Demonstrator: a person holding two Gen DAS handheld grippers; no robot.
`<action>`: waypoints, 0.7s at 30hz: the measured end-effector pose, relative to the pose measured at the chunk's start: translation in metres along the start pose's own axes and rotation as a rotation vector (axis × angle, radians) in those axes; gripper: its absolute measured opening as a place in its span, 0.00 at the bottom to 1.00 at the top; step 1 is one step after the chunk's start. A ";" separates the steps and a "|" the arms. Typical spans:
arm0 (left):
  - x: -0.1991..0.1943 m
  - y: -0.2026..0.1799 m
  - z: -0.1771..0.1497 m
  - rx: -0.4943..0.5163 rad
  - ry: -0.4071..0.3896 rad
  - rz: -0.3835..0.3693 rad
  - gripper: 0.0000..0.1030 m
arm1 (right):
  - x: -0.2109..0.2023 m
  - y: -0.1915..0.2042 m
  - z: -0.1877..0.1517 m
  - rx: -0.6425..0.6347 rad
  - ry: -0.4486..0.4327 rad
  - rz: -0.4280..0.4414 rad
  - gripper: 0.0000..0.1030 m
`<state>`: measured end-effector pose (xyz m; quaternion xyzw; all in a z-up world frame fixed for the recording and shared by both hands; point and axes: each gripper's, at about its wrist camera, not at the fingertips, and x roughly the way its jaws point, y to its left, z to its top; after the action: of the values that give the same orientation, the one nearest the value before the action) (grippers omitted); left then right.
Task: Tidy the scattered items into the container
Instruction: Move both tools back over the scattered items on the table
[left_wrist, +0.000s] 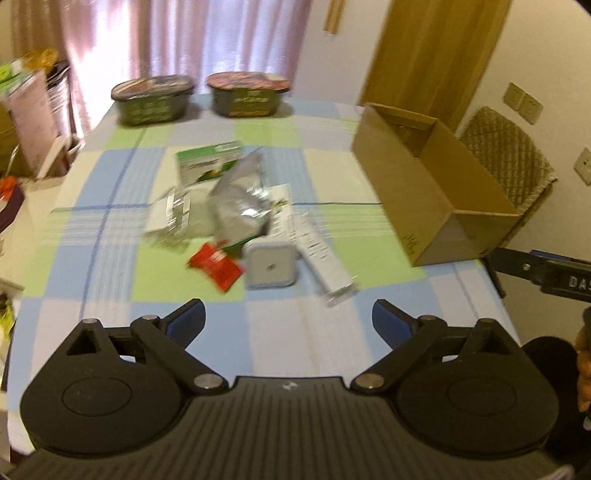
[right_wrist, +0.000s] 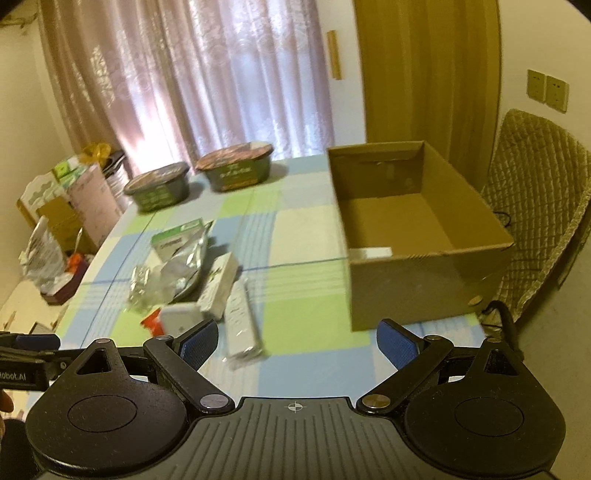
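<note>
A pile of items lies mid-table: a silver foil bag (left_wrist: 240, 201) (right_wrist: 184, 264), a green-and-white box (left_wrist: 208, 162) (right_wrist: 176, 238), a red packet (left_wrist: 216, 266) (right_wrist: 152, 320), a small grey square container (left_wrist: 269, 265) (right_wrist: 181, 318), a long white tube box (left_wrist: 325, 254) (right_wrist: 242, 321) and a white carton (right_wrist: 219, 286). An open cardboard box (left_wrist: 424, 184) (right_wrist: 413, 236) stands on the table's right side, holding one small white item (right_wrist: 371, 253). My left gripper (left_wrist: 288, 321) hovers open short of the pile. My right gripper (right_wrist: 297, 341) is open too, near the box's front corner.
Two lidded instant-noodle bowls (left_wrist: 153, 98) (left_wrist: 247, 92) sit at the table's far edge before a curtain. A wicker chair (right_wrist: 535, 206) stands right of the box. Boxes and bags (right_wrist: 66, 221) crowd the floor at the left. A checked cloth (left_wrist: 295, 343) covers the table.
</note>
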<state>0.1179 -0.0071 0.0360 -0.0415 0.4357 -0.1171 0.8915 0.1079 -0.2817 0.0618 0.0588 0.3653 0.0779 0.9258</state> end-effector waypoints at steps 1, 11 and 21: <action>-0.002 0.005 -0.003 -0.009 0.003 0.009 0.93 | 0.000 0.003 -0.003 -0.008 0.006 0.003 0.95; -0.007 0.033 -0.021 -0.069 0.009 0.036 0.93 | 0.003 0.024 -0.025 -0.050 0.051 0.019 0.95; 0.013 0.034 -0.019 -0.087 0.023 0.030 0.93 | 0.024 0.026 -0.033 -0.083 0.089 0.028 0.95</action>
<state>0.1162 0.0229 0.0082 -0.0726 0.4511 -0.0851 0.8854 0.0996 -0.2505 0.0264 0.0221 0.4016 0.1084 0.9091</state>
